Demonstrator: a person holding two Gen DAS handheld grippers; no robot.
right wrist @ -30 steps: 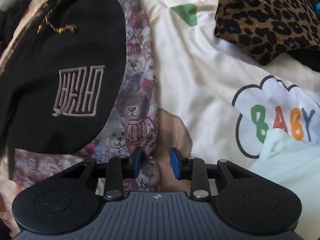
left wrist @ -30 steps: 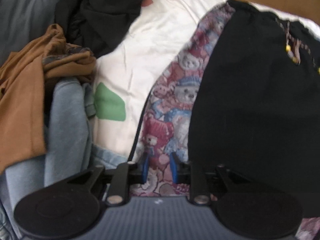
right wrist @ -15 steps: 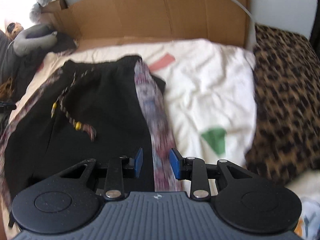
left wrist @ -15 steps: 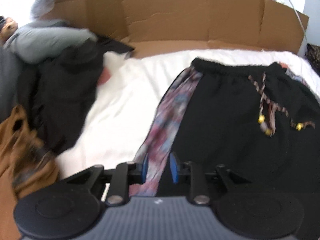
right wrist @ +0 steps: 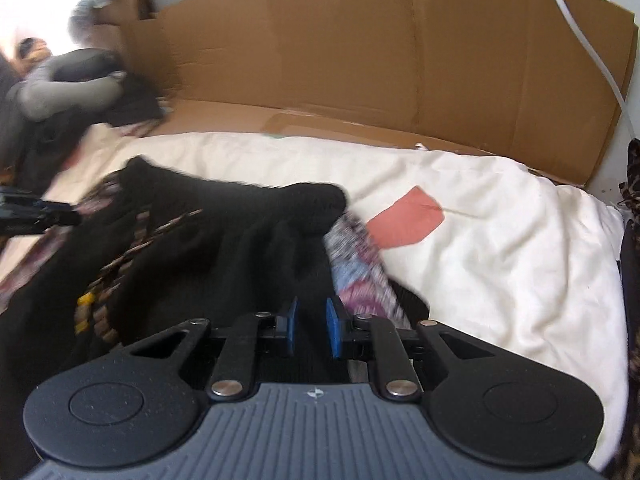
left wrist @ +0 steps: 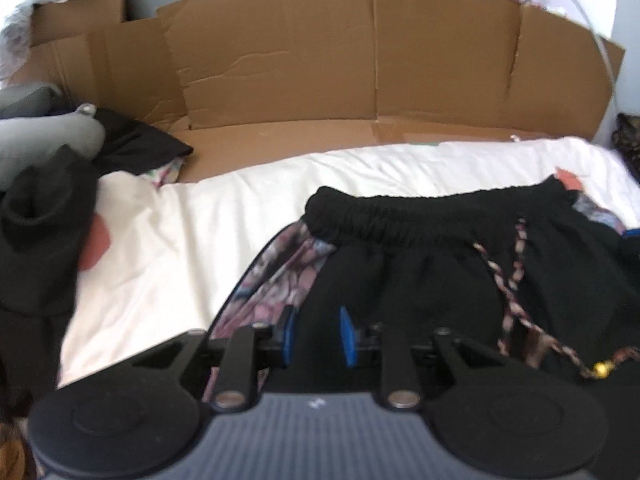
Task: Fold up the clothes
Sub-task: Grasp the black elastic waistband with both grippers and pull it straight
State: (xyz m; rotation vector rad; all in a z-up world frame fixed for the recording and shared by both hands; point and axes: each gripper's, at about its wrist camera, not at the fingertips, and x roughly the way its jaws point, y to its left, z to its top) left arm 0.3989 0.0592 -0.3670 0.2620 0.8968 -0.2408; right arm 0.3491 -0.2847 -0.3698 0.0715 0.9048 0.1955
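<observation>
Black shorts (left wrist: 420, 272) with teddy-bear patterned side panels and a braided beaded drawstring (left wrist: 516, 280) lie on the cream sheet (left wrist: 180, 248). Their elastic waistband (left wrist: 400, 216) runs across just ahead of my left gripper (left wrist: 316, 336), which is shut on black and patterned fabric at the shorts' left side. In the right wrist view my right gripper (right wrist: 310, 328) sits at the right side of the shorts (right wrist: 240, 240), beside the patterned panel (right wrist: 360, 264). Its jaws are closing, with black fabric filling the gap between the blue pads (right wrist: 332, 328).
A brown cardboard wall (left wrist: 340, 60) stands behind the bed. A heap of dark clothes (left wrist: 40, 240) and a grey neck pillow (left wrist: 40, 144) lie at the left. A leopard-print cushion (right wrist: 634, 184) lies at the right edge. The sheet carries a pink patch (right wrist: 404, 220).
Both grippers have travelled from the shorts' lower end up toward the waistband with fabric between their pads. The cardboard wall has come into view. The right jaws stand narrower.
</observation>
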